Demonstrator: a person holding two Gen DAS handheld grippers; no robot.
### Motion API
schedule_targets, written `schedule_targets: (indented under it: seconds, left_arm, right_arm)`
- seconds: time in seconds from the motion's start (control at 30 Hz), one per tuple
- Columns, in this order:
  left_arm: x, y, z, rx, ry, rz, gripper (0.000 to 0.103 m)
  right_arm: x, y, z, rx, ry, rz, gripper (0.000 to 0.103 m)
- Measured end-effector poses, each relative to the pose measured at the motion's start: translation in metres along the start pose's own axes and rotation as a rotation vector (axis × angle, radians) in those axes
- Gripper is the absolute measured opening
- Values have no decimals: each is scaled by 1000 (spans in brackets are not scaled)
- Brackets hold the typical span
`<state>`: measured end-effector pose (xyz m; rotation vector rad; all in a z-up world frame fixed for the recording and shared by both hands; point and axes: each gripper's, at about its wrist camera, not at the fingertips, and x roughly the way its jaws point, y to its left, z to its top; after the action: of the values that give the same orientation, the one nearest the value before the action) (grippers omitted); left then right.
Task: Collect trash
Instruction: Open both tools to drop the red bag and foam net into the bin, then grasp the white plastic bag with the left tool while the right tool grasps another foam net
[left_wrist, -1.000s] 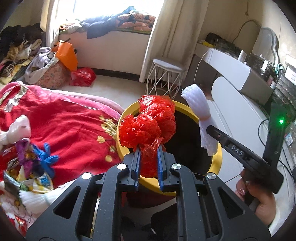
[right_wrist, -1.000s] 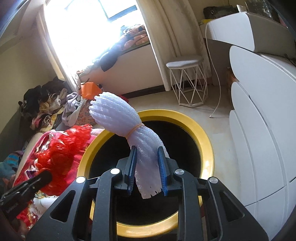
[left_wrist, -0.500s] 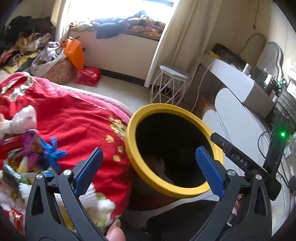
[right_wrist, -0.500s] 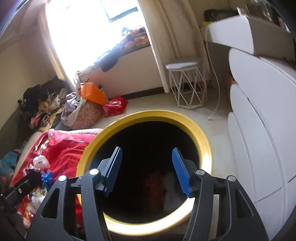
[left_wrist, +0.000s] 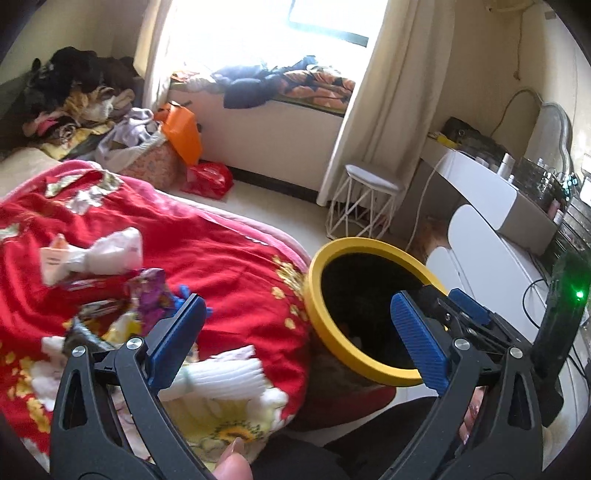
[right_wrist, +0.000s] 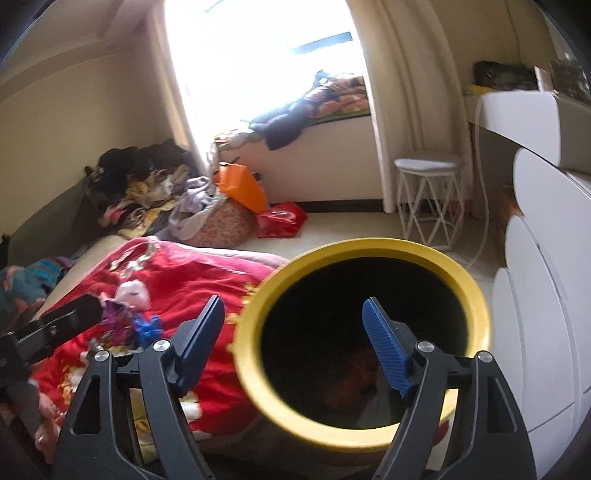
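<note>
A bin with a yellow rim (left_wrist: 314, 295) (right_wrist: 251, 332) stands beside the bed, and dim red and white trash (right_wrist: 354, 369) lies at its bottom. My left gripper (left_wrist: 295, 306) is open and empty, spanning the bed's edge and the bin's near rim. My right gripper (right_wrist: 293, 306) hovers before the bin mouth, its jaws opening with nothing between them. On the red blanket (left_wrist: 229, 266) lie a white bundle (left_wrist: 110, 251) (right_wrist: 131, 291), a purple wrapper (left_wrist: 151, 291) (right_wrist: 114, 314) and a white foam net (left_wrist: 221, 373).
A white wire stool (left_wrist: 365, 206) (right_wrist: 428, 195) and a white dresser (left_wrist: 491, 236) (right_wrist: 539, 295) stand right of the bin. An orange bag (left_wrist: 183, 133), a red bag (left_wrist: 207, 179) and a clothes pile (left_wrist: 74, 103) lie by the window seat.
Both grippers opened and let go: the red plastic bag and the white foam net fell into the bin. Both views have drawn back and swung left toward the bed.
</note>
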<state>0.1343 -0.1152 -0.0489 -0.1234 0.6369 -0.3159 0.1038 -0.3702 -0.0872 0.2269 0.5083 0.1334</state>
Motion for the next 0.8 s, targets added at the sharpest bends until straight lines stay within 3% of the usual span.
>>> schedule_targets:
  seconds: [0.8]
  left_arm:
    - [-56, 88, 4, -122, -135, 178, 92]
  right_arm:
    - [-6, 106, -25, -280, 30, 187, 83]
